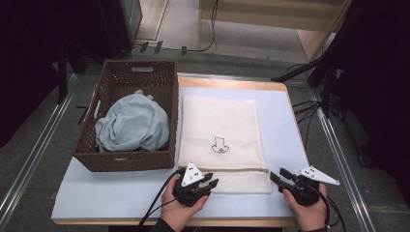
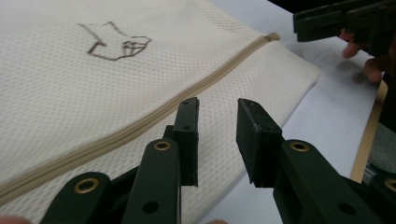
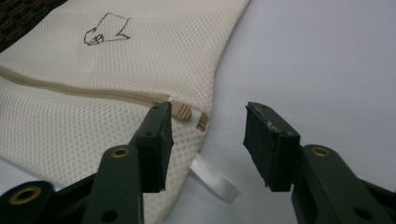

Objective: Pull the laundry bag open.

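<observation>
Two black grippers at near edge of cream mesh bag [image 1: 220,140], flat rectangle, honeycomb weave, beige zip [image 1: 227,169] across near end, dark line drawing mid-panel. Bag lies on pale blue sheet [image 1: 96,193] covering table, just beside wicker basket [image 1: 104,159] holding crumpled grey-blue cloth [image 1: 133,123]. Left gripper [image 1: 209,182]: jaws apart over bag's near edge, nothing clamped. Right gripper [image 1: 276,177]: jaws apart by zip's end and white ribbon tab [image 3: 214,179], possibly touching fabric. Grey floor, metal rails, dark stands around.
</observation>
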Action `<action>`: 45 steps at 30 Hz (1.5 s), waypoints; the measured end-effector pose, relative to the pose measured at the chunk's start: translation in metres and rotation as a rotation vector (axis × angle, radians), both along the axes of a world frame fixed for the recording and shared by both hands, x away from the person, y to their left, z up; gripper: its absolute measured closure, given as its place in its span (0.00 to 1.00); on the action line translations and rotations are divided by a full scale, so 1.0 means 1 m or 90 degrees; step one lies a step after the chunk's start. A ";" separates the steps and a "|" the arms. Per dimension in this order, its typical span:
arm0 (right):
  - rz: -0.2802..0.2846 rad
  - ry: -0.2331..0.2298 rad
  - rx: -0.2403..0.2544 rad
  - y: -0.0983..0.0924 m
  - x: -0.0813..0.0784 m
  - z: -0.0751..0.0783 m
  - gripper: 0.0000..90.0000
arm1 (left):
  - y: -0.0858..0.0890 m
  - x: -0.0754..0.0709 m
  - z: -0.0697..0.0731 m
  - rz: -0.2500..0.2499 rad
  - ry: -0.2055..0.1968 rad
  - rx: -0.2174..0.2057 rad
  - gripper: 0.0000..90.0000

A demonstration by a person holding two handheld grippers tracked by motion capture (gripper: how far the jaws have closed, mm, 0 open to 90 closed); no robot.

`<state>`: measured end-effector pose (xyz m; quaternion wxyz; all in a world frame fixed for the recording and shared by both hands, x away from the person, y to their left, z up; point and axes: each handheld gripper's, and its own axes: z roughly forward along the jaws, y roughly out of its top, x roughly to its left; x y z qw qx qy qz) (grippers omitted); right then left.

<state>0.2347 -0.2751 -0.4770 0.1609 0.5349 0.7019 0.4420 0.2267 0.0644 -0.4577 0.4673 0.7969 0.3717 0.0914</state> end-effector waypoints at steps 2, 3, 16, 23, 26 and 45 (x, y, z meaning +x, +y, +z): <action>0.009 0.013 0.009 0.002 0.000 -0.003 0.66 | -0.012 0.002 0.000 -0.008 0.000 0.000 0.79; 0.013 0.017 0.019 0.003 0.001 -0.004 0.66 | -0.012 0.002 0.000 -0.008 0.000 0.000 0.80; 0.025 0.044 0.020 0.006 0.006 -0.015 0.61 | -0.075 0.030 -0.006 -0.019 0.031 0.015 0.88; 0.037 0.047 0.021 0.008 0.005 -0.015 0.57 | -0.098 0.037 -0.015 -0.031 0.046 0.041 0.90; 0.052 0.069 0.032 0.009 0.004 -0.013 0.61 | -0.104 0.040 -0.024 -0.030 0.063 0.054 0.91; 0.047 0.035 0.082 0.016 -0.004 -0.010 0.64 | -0.107 0.038 -0.025 -0.028 0.051 0.082 0.95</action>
